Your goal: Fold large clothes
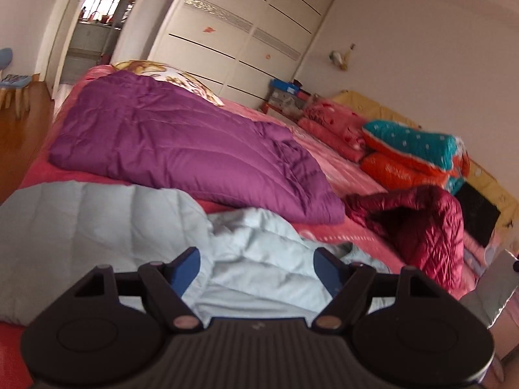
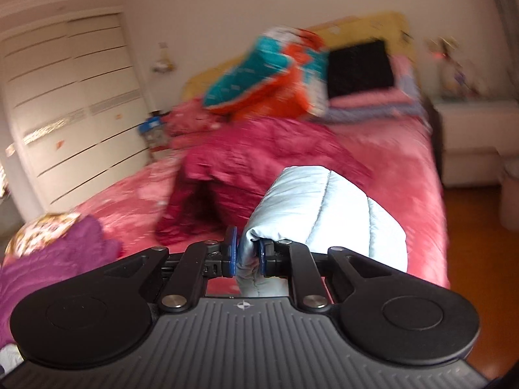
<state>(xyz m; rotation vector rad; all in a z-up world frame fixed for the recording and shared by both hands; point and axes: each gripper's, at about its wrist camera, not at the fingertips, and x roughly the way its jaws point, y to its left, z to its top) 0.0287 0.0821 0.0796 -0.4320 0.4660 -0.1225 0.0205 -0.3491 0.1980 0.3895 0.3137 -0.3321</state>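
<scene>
A pale blue quilted down jacket [image 1: 97,223] lies crumpled on the near edge of the pink bed. My left gripper [image 1: 258,269] is open just above its folds, blue pads apart, holding nothing. My right gripper [image 2: 248,253] is shut on a padded part of the pale blue jacket [image 2: 324,207], which it holds lifted above the bed. A purple down coat [image 1: 181,149] lies spread flat further back; it shows at the lower left in the right wrist view [image 2: 55,253]. A dark red quilted jacket [image 1: 418,227] lies crumpled to the right, and shows mid-frame in the right wrist view [image 2: 246,168].
The pink bed [image 1: 327,162] carries folded teal and orange quilts [image 1: 415,152] and pink bedding [image 1: 331,123] near the yellow headboard. A white wardrobe [image 1: 246,29] stands behind. A white nightstand [image 2: 473,139] and wooden floor [image 2: 476,253] lie to the bed's right.
</scene>
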